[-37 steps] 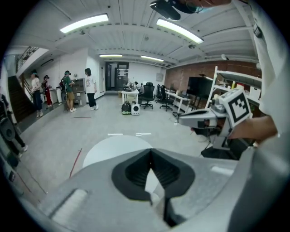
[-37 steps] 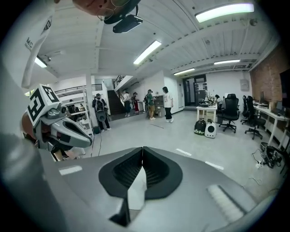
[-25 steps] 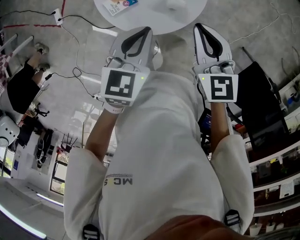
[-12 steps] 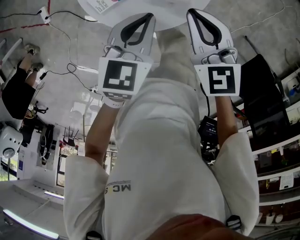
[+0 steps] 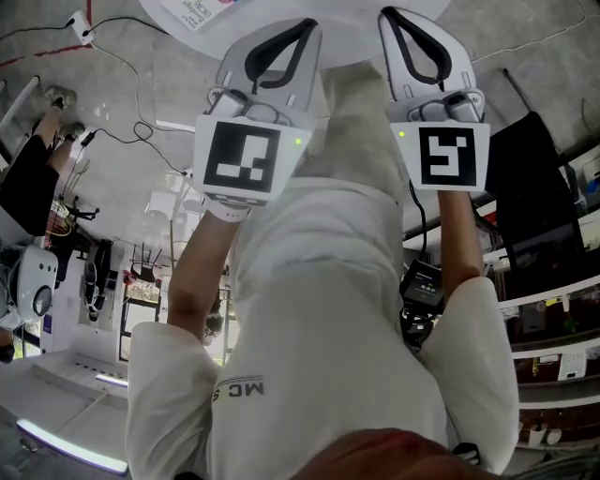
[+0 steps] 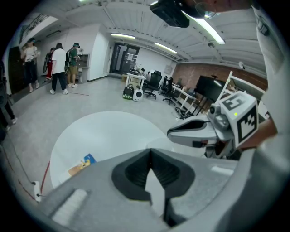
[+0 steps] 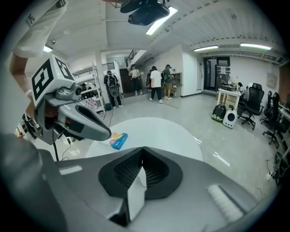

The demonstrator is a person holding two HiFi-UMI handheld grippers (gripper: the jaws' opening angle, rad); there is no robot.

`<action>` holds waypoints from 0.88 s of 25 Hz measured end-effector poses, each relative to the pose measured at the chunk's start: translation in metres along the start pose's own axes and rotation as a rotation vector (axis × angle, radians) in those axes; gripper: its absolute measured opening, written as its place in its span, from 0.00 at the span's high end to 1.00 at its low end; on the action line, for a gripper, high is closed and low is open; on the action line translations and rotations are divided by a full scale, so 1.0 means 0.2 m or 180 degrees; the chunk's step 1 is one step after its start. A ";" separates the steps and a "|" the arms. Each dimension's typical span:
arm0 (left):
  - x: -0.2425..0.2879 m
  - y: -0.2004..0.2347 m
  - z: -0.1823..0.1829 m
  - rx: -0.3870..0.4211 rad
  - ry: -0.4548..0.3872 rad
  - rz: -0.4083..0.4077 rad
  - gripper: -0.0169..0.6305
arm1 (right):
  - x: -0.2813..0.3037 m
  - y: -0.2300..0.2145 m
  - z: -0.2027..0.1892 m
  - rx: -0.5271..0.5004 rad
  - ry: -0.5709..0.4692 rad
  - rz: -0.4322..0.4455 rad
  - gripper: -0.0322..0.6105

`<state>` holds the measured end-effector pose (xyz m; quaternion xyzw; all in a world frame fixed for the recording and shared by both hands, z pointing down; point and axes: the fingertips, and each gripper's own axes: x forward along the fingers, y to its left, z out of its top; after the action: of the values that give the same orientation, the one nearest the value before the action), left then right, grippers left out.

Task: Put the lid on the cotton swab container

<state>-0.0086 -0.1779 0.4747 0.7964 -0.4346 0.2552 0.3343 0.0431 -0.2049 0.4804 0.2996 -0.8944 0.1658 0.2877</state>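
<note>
We hold the left gripper (image 6: pixel 150 152) and the right gripper (image 7: pixel 143 150) near the round white table (image 6: pixel 104 136), both with jaws closed together, empty.

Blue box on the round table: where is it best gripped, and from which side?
The blue box lies flat near the edge of the table, so probably from above, jaws across its narrower width at mid-length. The left gripper is nearer; it is shut and must open first.

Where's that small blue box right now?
The blue box lies on the round white table, near its left edge, just below the left gripper in the right gripper view.
</note>
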 end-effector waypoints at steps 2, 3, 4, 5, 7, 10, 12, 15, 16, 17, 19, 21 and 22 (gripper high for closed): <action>0.03 0.01 -0.02 -0.0014 0.0019 -0.0017 0.97 | 0.03 -0.01 -0.03 -0.0024 0.0043 0.0007 0.95; 0.05 0.02 -0.02 -0.0031 0.0018 -0.0019 0.97 | 0.05 -0.02 -0.05 -0.0034 0.0059 0.0012 0.95; 0.06 0.03 -0.02 -0.0047 0.0015 -0.0020 0.97 | 0.07 -0.03 -0.06 -0.0041 0.0078 0.0016 0.95; 0.07 0.04 -0.02 -0.0056 0.0013 -0.0020 0.97 | 0.09 -0.03 -0.07 -0.0043 0.0098 0.0018 0.95; 0.08 0.05 -0.03 -0.0063 0.0010 -0.0022 0.97 | 0.11 -0.04 -0.09 -0.0030 0.0120 0.0016 0.95; 0.09 0.06 -0.03 -0.0071 0.0021 -0.0030 0.97 | 0.13 -0.04 -0.11 -0.0011 0.0149 0.0003 0.95; 0.10 0.05 -0.03 -0.0064 0.0032 -0.0042 0.97 | 0.14 -0.05 -0.11 -0.0026 0.0164 -0.0002 0.95; 0.11 0.03 -0.03 -0.0048 0.0032 -0.0059 0.97 | 0.15 -0.07 -0.11 -0.0045 0.0152 -0.0002 0.95; 0.11 0.03 -0.03 -0.0047 0.0036 -0.0063 0.97 | 0.15 -0.07 -0.11 -0.0047 0.0156 0.0000 0.95; 0.11 0.03 -0.03 -0.0048 0.0040 -0.0065 0.97 | 0.15 -0.07 -0.12 -0.0054 0.0163 0.0004 0.95; 0.11 0.03 -0.03 -0.0059 0.0046 -0.0064 0.97 | 0.17 -0.08 -0.12 -0.0063 0.0185 0.0015 0.95; 0.12 0.04 -0.03 -0.0071 0.0053 -0.0062 0.97 | 0.18 -0.08 -0.12 -0.0030 0.0212 0.0018 0.95; 0.12 0.04 -0.03 -0.0072 0.0053 -0.0063 0.97 | 0.19 -0.08 -0.13 0.0001 0.0220 0.0021 0.95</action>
<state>-0.0047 -0.1887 0.4977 0.7946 -0.4268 0.2536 0.3494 0.0396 -0.2219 0.5254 0.2908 -0.8849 0.1771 0.3178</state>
